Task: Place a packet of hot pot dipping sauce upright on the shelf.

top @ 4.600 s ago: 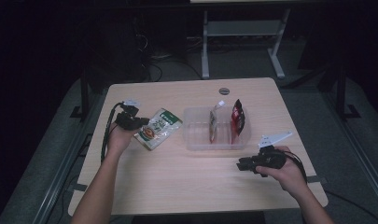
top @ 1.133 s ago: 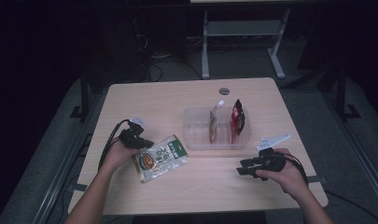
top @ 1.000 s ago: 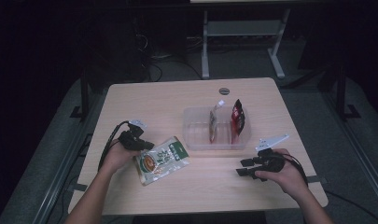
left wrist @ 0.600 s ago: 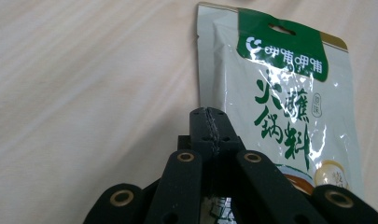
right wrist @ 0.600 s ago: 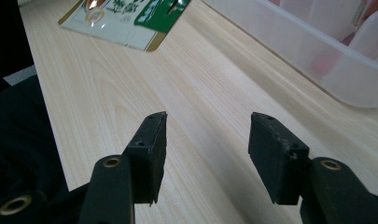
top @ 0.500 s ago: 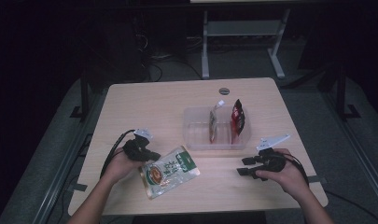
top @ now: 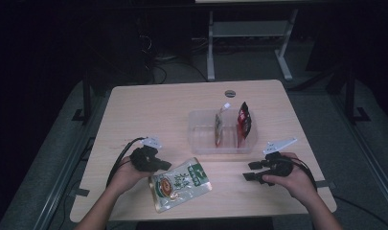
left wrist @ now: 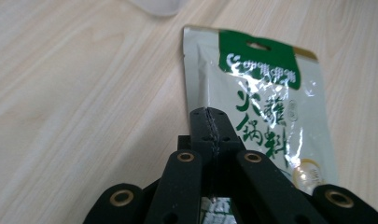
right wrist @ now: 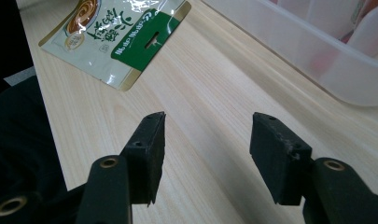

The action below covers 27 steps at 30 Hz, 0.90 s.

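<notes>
Three packets on the table (top: 148,108): one green-and-silver pouch (top: 180,184) flat on the wood near the front edge, two more standing on edge in one clear tray (top: 201,143). Pouch long axis runs diagonally; its green header end points toward the tray and the right gripper (top: 251,170), its other end toward the front edge. Left gripper (top: 164,167) jaws pressed together on the pouch's left edge. Right gripper jaws spread, having just been opening, with bare wood between them, well apart from the pouch.

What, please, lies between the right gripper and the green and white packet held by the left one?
Bare tabletop, seen in the high view between the open right gripper and the packet.
</notes>
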{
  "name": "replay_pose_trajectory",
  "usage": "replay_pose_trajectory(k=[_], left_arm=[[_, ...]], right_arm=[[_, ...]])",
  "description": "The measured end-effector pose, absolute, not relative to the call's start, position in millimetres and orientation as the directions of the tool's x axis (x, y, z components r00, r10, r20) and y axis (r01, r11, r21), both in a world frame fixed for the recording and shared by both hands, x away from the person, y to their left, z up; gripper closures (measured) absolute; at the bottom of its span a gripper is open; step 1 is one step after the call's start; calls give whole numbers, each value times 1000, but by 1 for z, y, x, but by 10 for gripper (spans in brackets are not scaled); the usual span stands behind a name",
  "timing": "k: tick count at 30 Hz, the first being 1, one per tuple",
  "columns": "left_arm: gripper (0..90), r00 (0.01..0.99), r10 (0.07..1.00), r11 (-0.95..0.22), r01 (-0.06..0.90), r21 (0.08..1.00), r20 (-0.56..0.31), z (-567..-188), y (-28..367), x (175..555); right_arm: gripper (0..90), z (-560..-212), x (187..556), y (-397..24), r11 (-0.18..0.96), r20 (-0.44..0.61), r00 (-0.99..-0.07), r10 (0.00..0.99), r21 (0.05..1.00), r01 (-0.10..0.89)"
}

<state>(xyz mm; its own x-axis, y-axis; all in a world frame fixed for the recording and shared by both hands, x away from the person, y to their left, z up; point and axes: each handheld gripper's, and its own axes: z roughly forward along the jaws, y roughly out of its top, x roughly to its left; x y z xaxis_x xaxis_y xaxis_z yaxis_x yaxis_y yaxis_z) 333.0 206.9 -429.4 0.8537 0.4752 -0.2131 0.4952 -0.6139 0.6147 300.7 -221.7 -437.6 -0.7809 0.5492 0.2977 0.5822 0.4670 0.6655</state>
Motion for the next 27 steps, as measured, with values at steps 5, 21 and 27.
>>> replay_pose_trajectory(k=[5, 21, 27], left_arm=[[787, 858, 479, -622, 481, 618, -186, -426, 214, 316], [189, 885, 461, -678, 401, 616, -69, -448, 212, 292], [187, 884, 454, -674, 423, 605, -113, -455, 209, 294]], right_arm=[[444, -439, 301, -222, 469, 305, -778, 550, 658, 590], [444, -440, 302, -221, 475, 304, -778, 549, 652, 591], [444, -441, 302, -222, 472, 309, -775, 551, 651, 594]])
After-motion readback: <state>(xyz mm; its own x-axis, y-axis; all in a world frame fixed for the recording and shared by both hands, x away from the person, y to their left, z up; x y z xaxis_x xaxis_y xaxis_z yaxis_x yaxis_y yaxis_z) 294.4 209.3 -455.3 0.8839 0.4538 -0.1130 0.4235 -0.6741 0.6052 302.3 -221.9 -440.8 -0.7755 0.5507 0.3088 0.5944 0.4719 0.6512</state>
